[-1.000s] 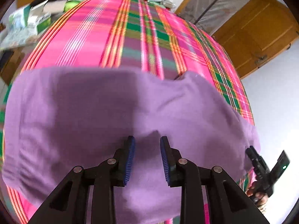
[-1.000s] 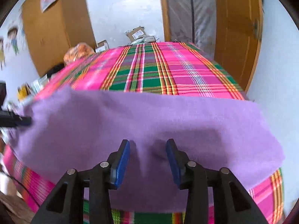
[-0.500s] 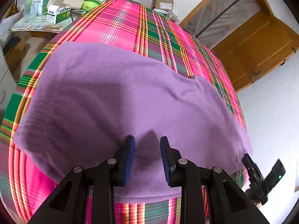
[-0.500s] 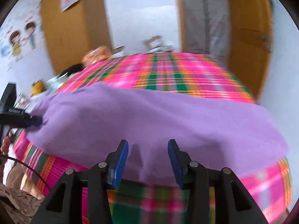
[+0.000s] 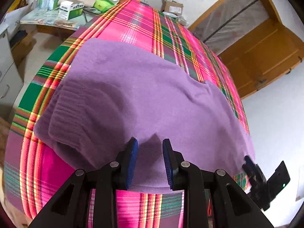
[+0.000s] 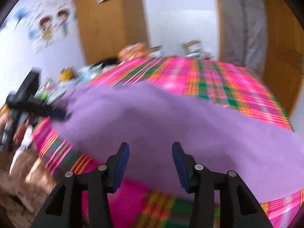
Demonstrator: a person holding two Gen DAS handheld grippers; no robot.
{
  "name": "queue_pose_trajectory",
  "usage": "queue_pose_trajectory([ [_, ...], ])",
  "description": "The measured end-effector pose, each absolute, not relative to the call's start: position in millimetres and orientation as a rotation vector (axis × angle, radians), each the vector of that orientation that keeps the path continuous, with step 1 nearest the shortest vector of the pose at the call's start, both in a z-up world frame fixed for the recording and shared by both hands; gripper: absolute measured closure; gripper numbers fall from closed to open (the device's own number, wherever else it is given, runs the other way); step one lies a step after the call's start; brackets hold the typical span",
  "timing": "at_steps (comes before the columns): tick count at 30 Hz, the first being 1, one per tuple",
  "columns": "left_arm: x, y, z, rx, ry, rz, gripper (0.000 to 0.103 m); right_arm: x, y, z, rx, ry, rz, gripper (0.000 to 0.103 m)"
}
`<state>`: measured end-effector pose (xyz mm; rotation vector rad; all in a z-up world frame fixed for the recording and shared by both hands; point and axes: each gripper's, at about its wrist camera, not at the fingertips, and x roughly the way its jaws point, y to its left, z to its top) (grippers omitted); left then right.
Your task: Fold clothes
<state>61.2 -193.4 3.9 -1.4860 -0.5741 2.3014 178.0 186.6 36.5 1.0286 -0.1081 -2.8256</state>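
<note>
Purple sweater (image 5: 152, 98) lies spread across a bed with a pink, green and orange plaid cover (image 5: 133, 20), its near hem hanging at the bed's front edge and a ribbed cuff folded over on its left side. Left gripper (image 5: 150, 148) hovers low over that hem, its fingers set narrow with cloth showing in the gap; whether the pads press it cannot be told. Right gripper (image 6: 151, 152), seen blurred, sits at the sweater's near edge, jaws opening, purple cloth showing behind the gap but not pinched. Boxes (image 5: 70, 9) clutter a bench beyond.
</note>
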Motion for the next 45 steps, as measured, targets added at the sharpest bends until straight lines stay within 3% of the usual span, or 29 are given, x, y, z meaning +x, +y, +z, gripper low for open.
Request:
queue_pose_trajectory([
  [12,43,-115,30,-1.337,-0.453,2.223,0.074,140,278,39,1.183,-0.183,-3.02,0.06],
  [14,35,-98,26,-1.356,-0.427,2.19,0.074,133,277,31,1.249,-0.087,-3.029,0.06],
  [17,28,-80,20,-1.384,-0.39,2.161,0.074,129,299,27,1.334,-0.183,-3.054,0.06],
  [34,14,-76,-1,-1.45,-0.445,2.119,0.074,132,382,24,1.474,-0.36,-3.174,0.054],
  [37,14,-75,-1,-1.45,-0.44,2.124,0.074,132,384,24,1.461,-0.361,-3.165,0.069],
  [39,15,-74,-1,-1.449,-0.436,2.13,0.074,131,385,25,1.47,-0.354,-3.162,0.087],
  [41,14,-74,-1,-1.448,-0.442,2.132,0.073,129,385,25,1.48,-0.345,-3.16,0.097],
  [45,14,-77,-3,-1.445,-0.466,2.125,0.074,124,387,29,1.483,-0.312,-3.206,0.101],
])
